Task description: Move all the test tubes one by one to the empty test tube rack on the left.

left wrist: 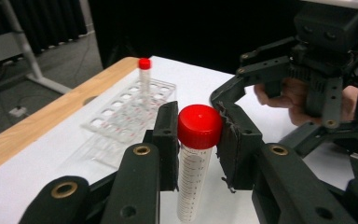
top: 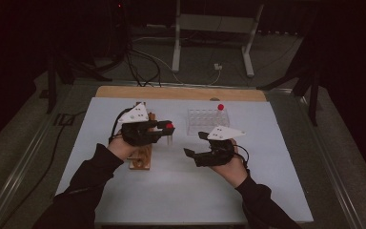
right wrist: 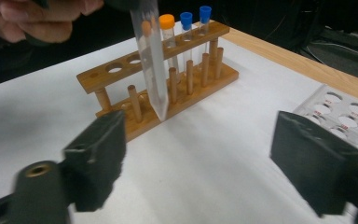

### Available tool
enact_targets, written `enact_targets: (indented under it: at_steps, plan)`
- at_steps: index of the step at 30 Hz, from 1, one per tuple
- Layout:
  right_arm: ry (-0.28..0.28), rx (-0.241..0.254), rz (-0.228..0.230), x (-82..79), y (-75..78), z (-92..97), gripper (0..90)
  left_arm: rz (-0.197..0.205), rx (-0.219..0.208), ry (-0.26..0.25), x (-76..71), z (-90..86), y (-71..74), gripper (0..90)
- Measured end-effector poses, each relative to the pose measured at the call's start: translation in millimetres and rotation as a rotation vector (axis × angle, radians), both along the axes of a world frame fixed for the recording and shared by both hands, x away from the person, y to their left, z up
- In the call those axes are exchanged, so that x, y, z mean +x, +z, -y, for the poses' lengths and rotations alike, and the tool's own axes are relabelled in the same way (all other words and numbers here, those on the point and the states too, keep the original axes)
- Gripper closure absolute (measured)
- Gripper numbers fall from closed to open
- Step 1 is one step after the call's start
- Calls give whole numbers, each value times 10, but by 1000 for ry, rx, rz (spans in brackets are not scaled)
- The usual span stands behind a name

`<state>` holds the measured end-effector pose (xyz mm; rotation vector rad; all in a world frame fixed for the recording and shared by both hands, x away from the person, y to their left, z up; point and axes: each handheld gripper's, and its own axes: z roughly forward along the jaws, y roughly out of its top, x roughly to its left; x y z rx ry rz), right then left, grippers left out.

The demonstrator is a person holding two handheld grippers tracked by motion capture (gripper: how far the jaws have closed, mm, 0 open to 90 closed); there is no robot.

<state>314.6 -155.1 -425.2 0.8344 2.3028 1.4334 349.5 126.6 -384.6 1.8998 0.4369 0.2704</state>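
in the left gripper view, the left gripper (left wrist: 199,140) is clamped on a clear graduated tube (left wrist: 192,182) with a red cap (left wrist: 199,126), its two black pads pressing the cap from either side while the tube hangs upright below them, clear of the white table cover (left wrist: 37,172). in the high view this same gripper (top: 166,130) sits left of centre, held above the cover, with the red cap showing at its tip.

in the right gripper view, the right gripper (right wrist: 214,154) stands wide open, nothing between its pads. seen from above, the right gripper (top: 194,144) is just right of centre, near the left one but apart from it.

beyond the open jaws, the held tube (right wrist: 151,56) hangs with its pointed end just in front of a wooden rack (right wrist: 168,88), which carries one orange-capped tube (right wrist: 167,28) and two blue-capped tubes (right wrist: 195,21) at its far end.

farther back on the table, a clear plastic rack (top: 207,120) holds a single tube with a red cap (top: 220,107) at its far right corner. the wooden table edge (top: 181,93) runs behind it.
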Motion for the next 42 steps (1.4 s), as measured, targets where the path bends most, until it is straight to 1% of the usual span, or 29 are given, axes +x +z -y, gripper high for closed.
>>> enact_targets:
  at_steps: [2, 5, 8, 10, 11, 14, 17, 22, 30, 33, 38, 42]
  plan:
    - [-1, -1, 2, 3, 1, 4, 143, 4, -1, 15, 6, -74, 20, 714]
    - [26, 5, 0, 2, 1, 14, 95, 7, -5, 40, 8, -175, 43, 714]
    - [34, 1, -2, 3, 4, 9, 66, 11, 0, 63, 9, -264, 56, 714]
    - [44, 8, -3, 7, 3, 16, 27, 11, 0, 78, 11, -318, 60, 714]
    - [40, 18, -7, 8, 4, 23, 27, 11, 0, 84, 12, -346, 62, 714]
    - [16, 36, 12, 7, 12, 48, 26, 11, 2, 105, 14, -425, 72, 714]
    - [7, 35, 20, 1, 23, 60, 26, 14, 3, 122, 16, -496, 86, 714]
    - [18, 25, 20, -5, 19, 47, 27, 18, 7, 151, 19, -600, 104, 714]
    - [28, 26, 20, -6, 16, 43, 27, 26, 15, 196, 25, -773, 109, 714]
    - [27, 24, 19, -7, 14, 39, 27, 28, 19, 216, 37, -832, 88, 714]
    - [33, 25, 15, -8, 15, 37, 27, 9, 13, 239, 55, -906, 12, 714]
    - [33, 22, 16, -8, 12, 37, 27, -7, 21, 248, 67, -929, -71, 714]
